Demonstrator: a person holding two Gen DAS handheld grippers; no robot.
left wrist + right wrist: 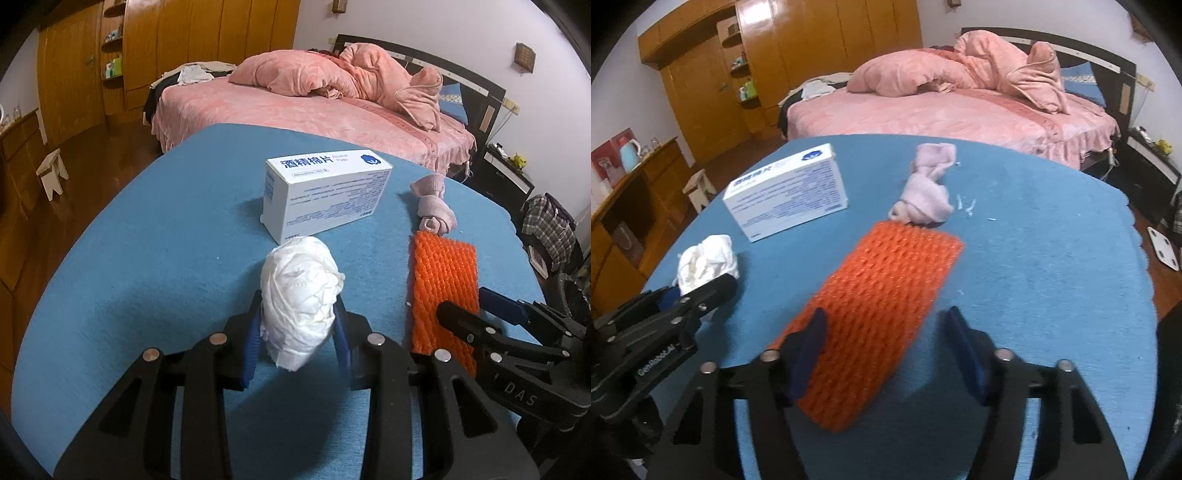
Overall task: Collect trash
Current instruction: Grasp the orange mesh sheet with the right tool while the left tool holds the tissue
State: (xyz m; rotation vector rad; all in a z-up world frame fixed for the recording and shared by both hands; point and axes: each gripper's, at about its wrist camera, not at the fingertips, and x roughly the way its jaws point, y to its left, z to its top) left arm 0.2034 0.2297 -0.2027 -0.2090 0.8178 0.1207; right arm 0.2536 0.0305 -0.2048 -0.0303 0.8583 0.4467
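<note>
My left gripper is shut on a crumpled white tissue wad, over the blue table; the wad also shows in the right wrist view. An orange foam net sleeve lies flat on the table. My right gripper is open, its jaws on either side of the sleeve's near end, not closed on it. The sleeve and the right gripper also show in the left wrist view. A white box of alcohol pads and a knotted pink sock lie farther back.
Small white paper scraps lie beside the pink sock. A pink bed stands beyond the table, wooden wardrobes at the back left, a small stool on the floor at left.
</note>
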